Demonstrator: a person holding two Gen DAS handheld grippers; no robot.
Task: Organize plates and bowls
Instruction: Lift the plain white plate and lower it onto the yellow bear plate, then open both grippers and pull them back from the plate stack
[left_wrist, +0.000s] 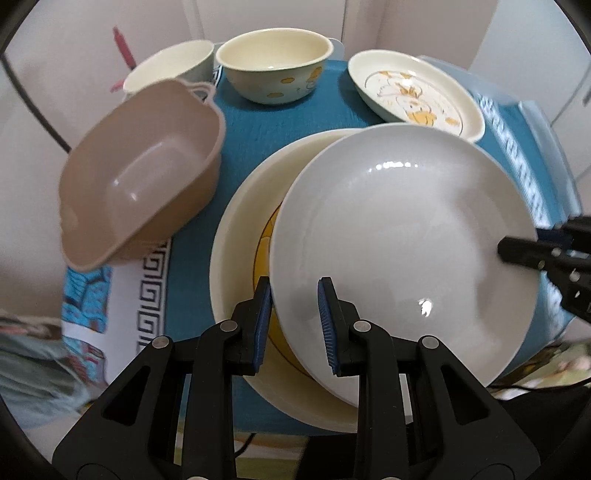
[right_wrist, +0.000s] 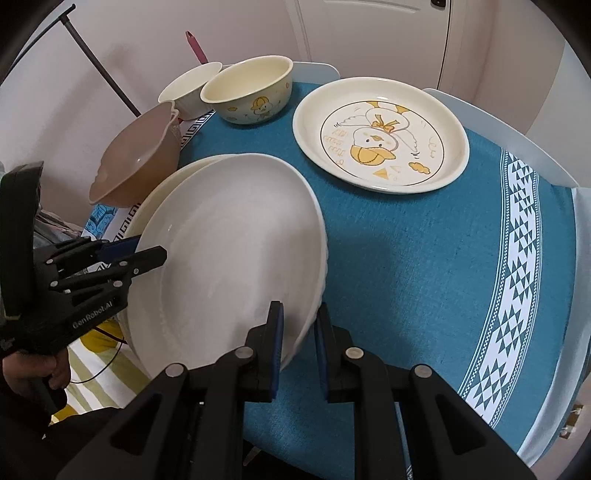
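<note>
place: home, dining spot | tabletop (right_wrist: 424, 266): teal woven cloth with white patterned border | tableware: duck-print plate (right_wrist: 380, 134), duck-print bowl (right_wrist: 251, 90), brown plastic bowl (left_wrist: 144, 173) | surroundings: white panelled door (right_wrist: 369, 33), plain walls

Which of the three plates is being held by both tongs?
The plain white plate, gripped at opposite rims, over a cream plate. The duck plate sits apart, untouched.

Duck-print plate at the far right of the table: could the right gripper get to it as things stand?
Probably not yet. The right gripper is clamped on the white plate, shared with the left gripper. The cloth up to the duck-print plate lies bare.
</note>
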